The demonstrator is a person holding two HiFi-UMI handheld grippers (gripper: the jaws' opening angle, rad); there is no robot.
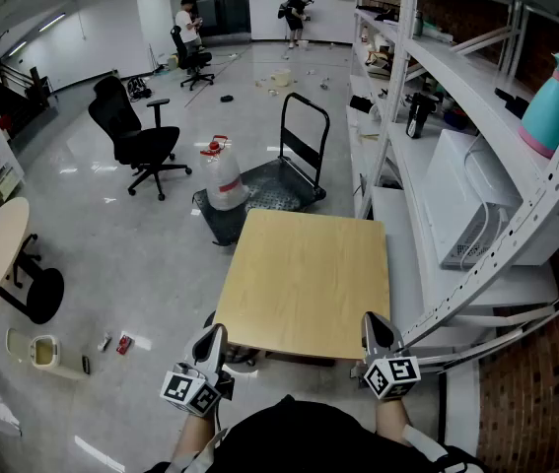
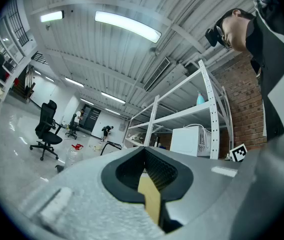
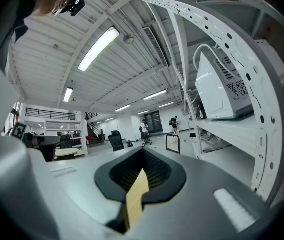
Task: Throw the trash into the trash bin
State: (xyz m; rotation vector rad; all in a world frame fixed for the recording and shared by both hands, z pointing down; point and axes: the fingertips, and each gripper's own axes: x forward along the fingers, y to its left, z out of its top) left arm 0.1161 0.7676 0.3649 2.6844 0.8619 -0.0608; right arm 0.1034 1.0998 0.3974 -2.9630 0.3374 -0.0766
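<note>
Fingers of the left gripper and of the right gripper are pressed together. Each pair shows only a thin tan strip in its seam, and whether that strip is a held thing cannot be told. Both grippers hang over the near edge of a square wooden table, one at each near corner. Trash lies well apart from them: a small red scrap and a dark scrap sit on the glossy floor at lower left, near a cream container that cannot be confirmed as the bin. More litter lies far down the room. Beyond the table stand a black office chair and a clear jug beside a platform trolley. White shelving runs along the right.
</note>
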